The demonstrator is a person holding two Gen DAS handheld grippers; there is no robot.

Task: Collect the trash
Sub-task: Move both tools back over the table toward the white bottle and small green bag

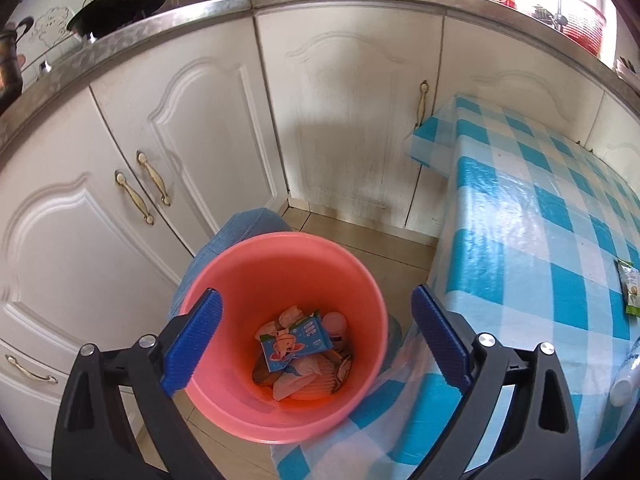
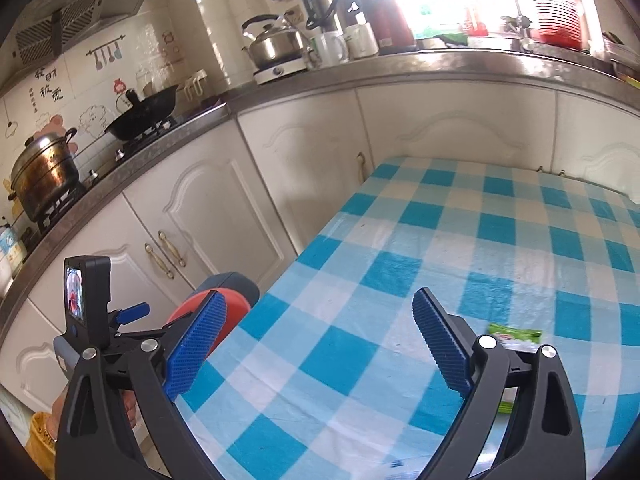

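A pink bin (image 1: 240, 400) stands on the floor beside the table, with wrappers and other trash (image 1: 298, 346) in its bottom. My left gripper (image 1: 316, 344) hangs open and empty right above the bin. A green snack packet (image 1: 630, 288) lies on the blue checked table (image 1: 540, 216) at the right edge, with a white bottle (image 1: 628, 376) nearer. My right gripper (image 2: 320, 344) is open and empty above the table (image 2: 400, 248). The green packet (image 2: 516, 336) lies just right of its right finger, partly hidden. The bin's rim (image 2: 188, 308) and the left gripper (image 2: 120, 320) show at the left.
White kitchen cabinets (image 1: 200, 128) run behind the bin and table, under a steel counter (image 2: 440, 64) with a wok (image 1: 124, 4), a kettle (image 2: 276, 44), a pot (image 2: 44, 176) and cups. A blue stool (image 1: 240, 232) stands behind the bin.
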